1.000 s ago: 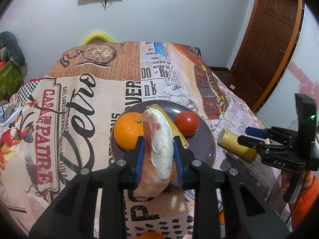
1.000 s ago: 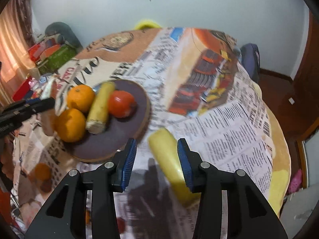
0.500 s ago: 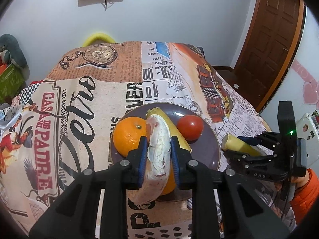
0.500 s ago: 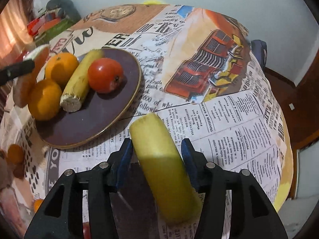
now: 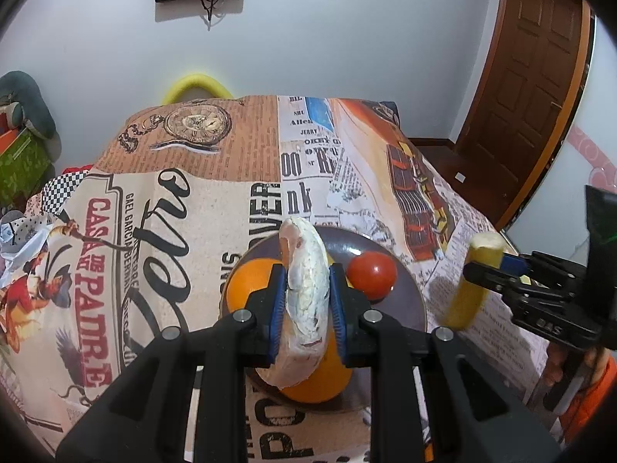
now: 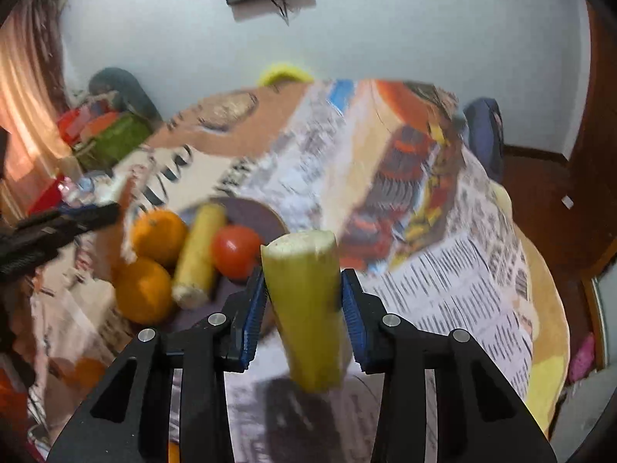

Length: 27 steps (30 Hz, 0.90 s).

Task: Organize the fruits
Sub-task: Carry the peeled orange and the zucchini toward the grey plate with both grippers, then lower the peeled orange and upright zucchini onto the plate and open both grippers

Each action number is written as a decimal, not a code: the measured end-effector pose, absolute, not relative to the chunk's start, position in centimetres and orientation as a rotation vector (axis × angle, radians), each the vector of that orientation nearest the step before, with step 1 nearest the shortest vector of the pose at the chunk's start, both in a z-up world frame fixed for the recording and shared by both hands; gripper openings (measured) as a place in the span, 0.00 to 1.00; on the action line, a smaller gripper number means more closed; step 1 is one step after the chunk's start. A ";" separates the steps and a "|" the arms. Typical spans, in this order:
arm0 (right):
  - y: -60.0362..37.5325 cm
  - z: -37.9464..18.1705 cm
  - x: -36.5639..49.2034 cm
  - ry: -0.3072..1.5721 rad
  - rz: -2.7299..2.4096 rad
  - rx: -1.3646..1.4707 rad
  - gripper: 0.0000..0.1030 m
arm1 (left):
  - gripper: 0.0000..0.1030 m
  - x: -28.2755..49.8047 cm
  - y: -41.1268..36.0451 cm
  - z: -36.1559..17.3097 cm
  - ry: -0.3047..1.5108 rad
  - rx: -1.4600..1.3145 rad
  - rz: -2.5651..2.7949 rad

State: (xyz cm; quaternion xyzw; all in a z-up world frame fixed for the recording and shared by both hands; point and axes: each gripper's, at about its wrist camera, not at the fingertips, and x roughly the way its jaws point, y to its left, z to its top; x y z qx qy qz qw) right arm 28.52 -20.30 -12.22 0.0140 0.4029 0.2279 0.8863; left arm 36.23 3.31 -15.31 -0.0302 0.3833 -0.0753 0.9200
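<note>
Worktop (image 5: 185,177): round, under a newsprint-pattern cloth; it carries the plate
Plate (image 5: 408,301): dark, near the front edge, holding two oranges, a tomato (image 5: 372,274) and a yellow corn cob (image 6: 196,258)
Left tongs (image 5: 307,305): clenched on a pale pink-white wedge (image 5: 306,293), held above the plate's near side
Right tongs (image 6: 302,308): clenched on a yellow stalk (image 6: 304,305), lifted clear of the cloth, just right of the plate
Stalk axis: long axis near upright, cut end up, lower end tilted slightly toward the camera
Wedge axis: stands on edge, long axis running away from the camera, curved back upward
Doing it well: judged, lower each piece into a free gap on the plate, tip the stalk flat beside the cob, and let go only once it rests, so nothing rolls
</note>
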 end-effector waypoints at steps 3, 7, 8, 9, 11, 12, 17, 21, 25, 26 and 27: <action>-18.9 -11.5 29.0 0.812 0.481 0.012 0.33 | 0.21 36.8 3.1 -15.2 0.783 -0.069 -0.152; -18.0 -11.0 29.3 0.805 0.518 0.025 0.33 | 0.21 37.7 2.7 -15.6 0.783 -0.059 -0.142; -17.7 -10.9 29.4 0.803 0.533 0.030 0.33 | 0.21 38.0 2.7 -15.8 0.790 -0.064 -0.145; -17.3 -10.8 29.5 0.805 0.547 0.030 0.33 | 0.21 38.3 2.7 -16.0 0.796 -0.068 -0.149; -16.5 -11.1 29.8 0.812 0.564 0.024 0.33 | 0.21 38.8 2.7 -16.5 0.813 -0.075 -0.158; -15.9 -11.4 30.1 0.823 0.574 0.013 0.33 | 0.21 39.0 2.8 -16.8 0.824 -0.081 -0.164; -13.8 -12.3 30.5 0.846 0.600 -0.010 0.33 | 0.25 39.3 2.9 -17.9 0.856 -0.121 -0.197; -13.0 -12.4 30.8 0.846 0.602 -0.018 0.34 | 0.32 39.1 3.1 -18.2 0.866 -0.129 -0.201; -12.8 -12.5 31.1 0.850 0.612 -0.007 0.34 | 0.41 38.4 3.7 -17.6 0.850 -0.147 -0.192; -12.8 -12.6 31.2 0.853 0.612 -0.005 0.34 | 0.45 38.3 4.0 -17.3 0.839 -0.154 -0.187; -12.7 -12.7 31.3 0.855 0.612 -0.005 0.34 | 0.48 38.2 4.2 -17.2 0.832 -0.158 -0.184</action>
